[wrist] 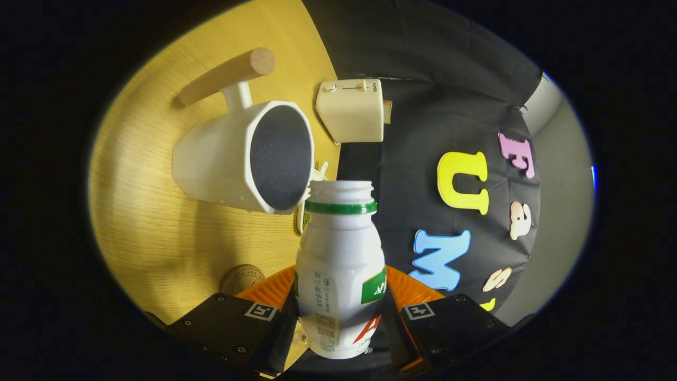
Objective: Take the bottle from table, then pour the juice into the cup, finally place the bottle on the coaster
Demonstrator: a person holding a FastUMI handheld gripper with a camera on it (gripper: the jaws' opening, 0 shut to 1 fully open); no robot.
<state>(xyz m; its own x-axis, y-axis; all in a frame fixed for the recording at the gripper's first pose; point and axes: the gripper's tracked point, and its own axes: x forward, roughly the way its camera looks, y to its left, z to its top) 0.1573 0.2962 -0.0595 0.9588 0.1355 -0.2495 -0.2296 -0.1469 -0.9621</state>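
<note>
between the two fingers of the gripper [341, 317] sits a white bottle [339, 275] with a green neck ring, both fingers clamped against its sides, its uncapped mouth pointing ahead. just beyond the mouth stands a white cup [243, 156] with a wooden handle, its dark opening nearly touching the bottle's rim. on the wooden table [153, 233] beside the left finger lies a round coaster [241, 279]. beyond the cup is a cream toaster [351, 110].
</note>
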